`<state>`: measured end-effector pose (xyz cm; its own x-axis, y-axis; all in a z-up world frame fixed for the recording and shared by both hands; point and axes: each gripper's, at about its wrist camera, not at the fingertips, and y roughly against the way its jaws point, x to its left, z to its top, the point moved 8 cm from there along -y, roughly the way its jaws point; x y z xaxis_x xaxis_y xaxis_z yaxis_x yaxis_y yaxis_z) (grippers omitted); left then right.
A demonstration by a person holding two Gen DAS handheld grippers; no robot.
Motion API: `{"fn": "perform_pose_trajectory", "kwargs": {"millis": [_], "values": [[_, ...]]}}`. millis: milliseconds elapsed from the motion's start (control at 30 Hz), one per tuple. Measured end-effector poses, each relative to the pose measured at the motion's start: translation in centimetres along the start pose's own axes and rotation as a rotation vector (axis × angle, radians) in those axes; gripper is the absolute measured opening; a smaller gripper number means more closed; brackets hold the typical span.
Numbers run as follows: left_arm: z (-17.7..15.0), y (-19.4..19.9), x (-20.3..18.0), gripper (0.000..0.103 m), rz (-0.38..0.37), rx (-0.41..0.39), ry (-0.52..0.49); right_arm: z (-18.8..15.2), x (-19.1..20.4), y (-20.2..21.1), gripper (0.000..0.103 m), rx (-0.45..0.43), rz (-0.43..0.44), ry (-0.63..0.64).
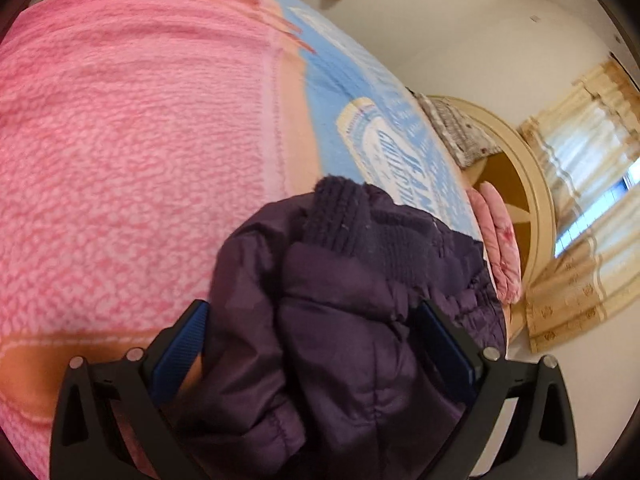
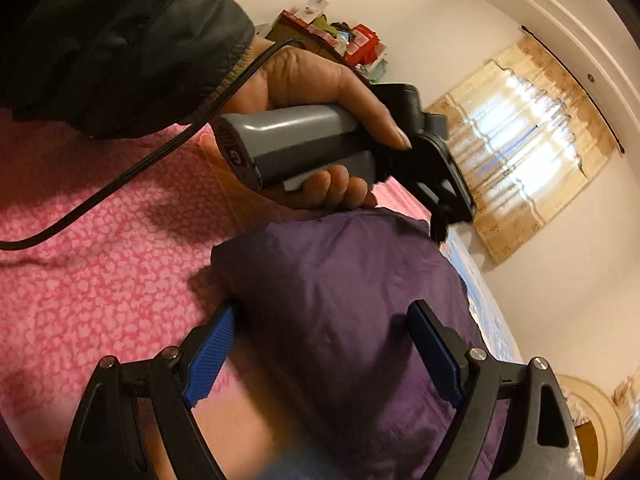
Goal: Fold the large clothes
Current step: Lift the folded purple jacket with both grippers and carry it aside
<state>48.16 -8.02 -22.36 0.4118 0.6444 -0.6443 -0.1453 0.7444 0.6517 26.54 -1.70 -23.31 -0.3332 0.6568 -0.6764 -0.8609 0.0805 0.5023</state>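
Purple padded cloth fills the near view: the jacket [image 1: 360,300] is bunched between the spread fingers of the left tool [image 1: 312,344], and whether they grip it is hard to tell. The right tool [image 2: 320,340] is likewise spread around a smooth mound of the same jacket [image 2: 340,300]. It lies on the pink blanket [image 1: 120,160] of the bed, with the blue blanket [image 1: 360,120] beyond. Folding looks well along, the jacket gathered into a compact bundle; tidying and flattening probably remain. Farther off hangs a curtain [image 2: 520,140].
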Motion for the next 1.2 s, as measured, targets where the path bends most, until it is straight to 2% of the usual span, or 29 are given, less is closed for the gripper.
{"fn": "perform_pose_trajectory", "kwargs": {"millis": [33,67,100,133,233,333,467,533,633,733,833,933,967,1067,1167,1200], "values": [[-0.1,-0.2,-0.1,0.075,-0.007,0.016,-0.012,0.0,-0.1,-0.2,0.051,0.000,0.014,-0.011],[-0.4,-0.4,-0.3,0.063,-0.029,0.035,-0.016,-0.2,-0.5,-0.4,0.048,0.003,0.016,-0.020],[-0.4,-0.3,-0.2,0.058,-0.042,0.037,-0.009,0.0,-0.7,-0.2,0.036,-0.005,0.020,-0.021],[-0.2,-0.4,-0.2,0.046,-0.068,0.040,0.004,0.2,-1.2,-0.1,0.028,-0.015,0.031,-0.030],[0.4,0.7,-1.7,0.035,-0.090,0.014,0.002,1.1,-2.6,0.9,0.021,-0.041,0.081,-0.101],[1.1,2.6,-4.7,0.034,-0.123,-0.037,0.005,1.3,-5.1,2.7,0.019,-0.089,0.115,-0.192],[2.2,4.4,-10.5,0.034,-0.166,-0.087,-0.001,0.7,-10.5,7.2,0.019,-0.196,0.149,-0.370],[2.7,4.8,-14.1,0.034,-0.178,-0.104,-0.024,-0.1,-13.4,9.0,0.018,-0.242,0.169,-0.469],[3.3,4.0,-19.9,0.034,-0.191,-0.094,-0.092,-3.4,-18.6,11.7,0.018,-0.309,0.222,-0.665],[3.5,0.9,-25.4,0.036,-0.214,-0.038,-0.149,-8.9,-23.5,13.5,0.017,-0.356,0.296,-0.920],[3.6,-3.8,-30.7,0.040,-0.241,0.012,-0.202,-16.4,-28.0,14.0,0.017,-0.386,0.357,-1.211],[2.8,-9.2,-33.9,0.040,-0.213,0.044,-0.273,-22.8,-30.2,13.4,0.017,-0.366,0.350,-1.390],[2.6,-11.7,-34.5,0.040,-0.182,0.050,-0.307,-25.4,-30.7,12.8,0.017,-0.346,0.350,-1.459],[1.1,-16.8,-34.1,0.040,-0.146,0.071,-0.293,-30.9,-31.3,11.7,0.017,-0.295,0.367,-1.574],[0.4,-19.6,-33.7,0.040,-0.144,0.057,-0.246,-33.3,-31.0,11.2,0.017,-0.260,0.355,-1.598],[0.2,-19.9,-33.7,0.040,-0.147,0.045,-0.235,-34.0,-31.1,11.2,0.020,-0.243,0.340,-1.599]]}}
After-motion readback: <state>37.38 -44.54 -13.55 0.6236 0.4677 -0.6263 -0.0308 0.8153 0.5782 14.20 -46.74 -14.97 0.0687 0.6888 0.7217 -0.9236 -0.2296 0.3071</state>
